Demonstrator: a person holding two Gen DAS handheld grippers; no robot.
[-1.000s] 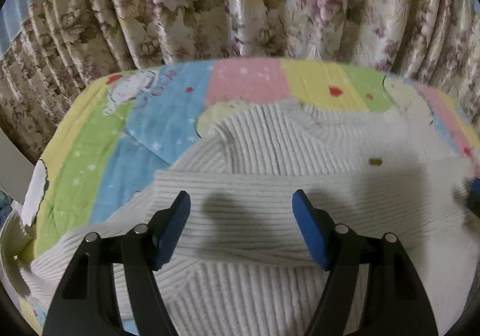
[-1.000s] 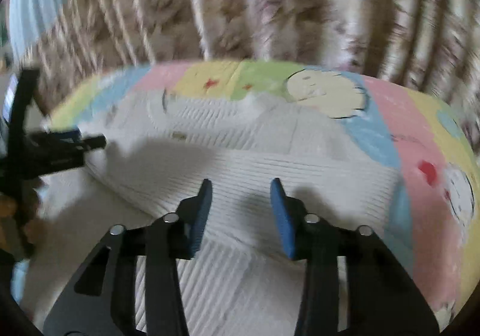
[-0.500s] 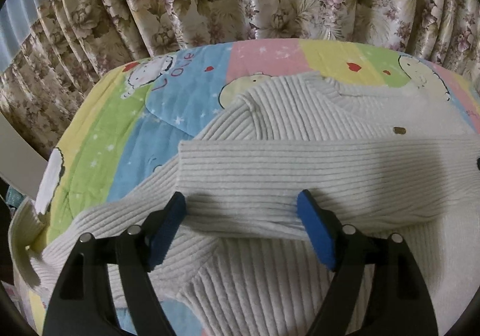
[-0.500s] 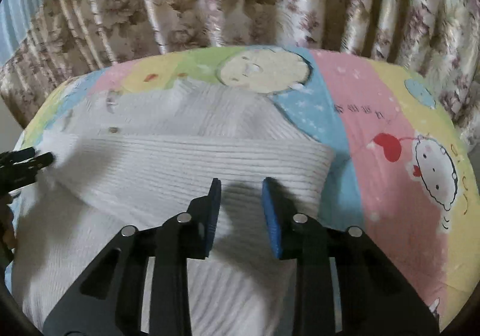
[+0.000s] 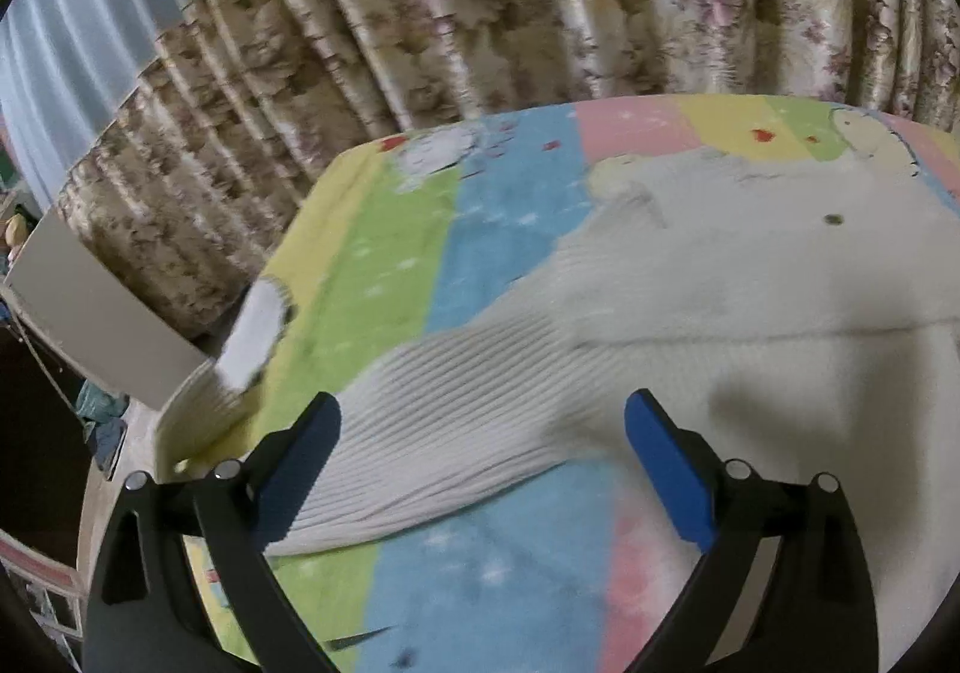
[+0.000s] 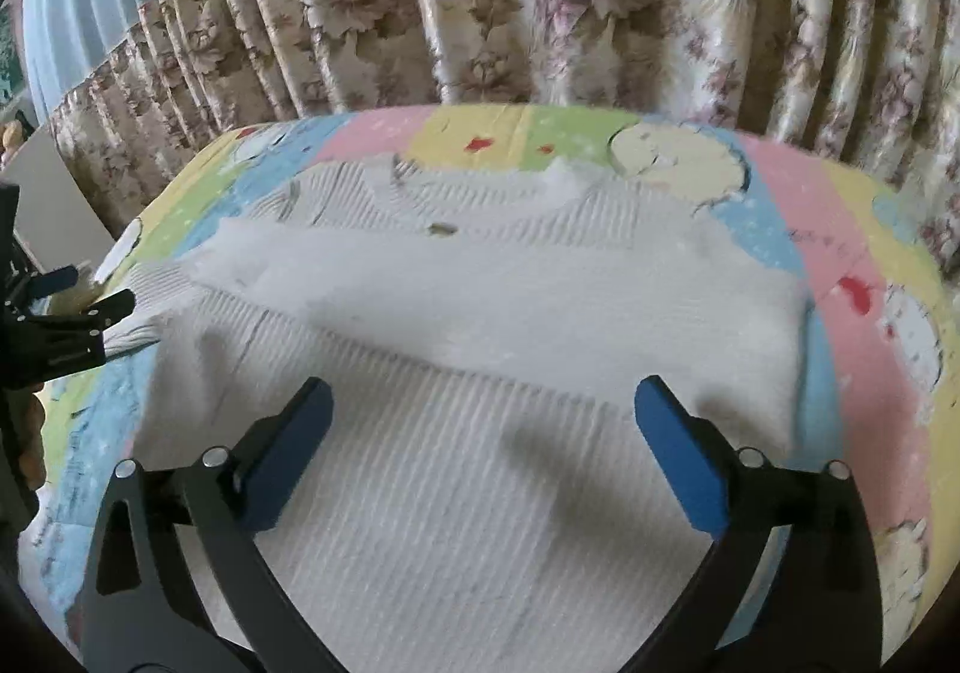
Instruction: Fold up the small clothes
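The white ribbed sweater point(image 6: 480, 313) is laid flat on the striped cartoon blanket point(image 6: 852, 253), one sleeve folded across the chest. The other sleeve point(image 5: 432, 433) is left trailing off to the left (probably next). Both the left gripper point(image 5: 480, 457) and right gripper point(image 6: 480, 445) are held wide open, nothing gripped, hovering over the knit.

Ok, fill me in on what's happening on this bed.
A person with a gripper in each hand is folding a white ribbed sweater laid on a colourful cartoon blanket. One sleeve lies folded across the body. The left gripper and the right gripper are both open, holding nothing.
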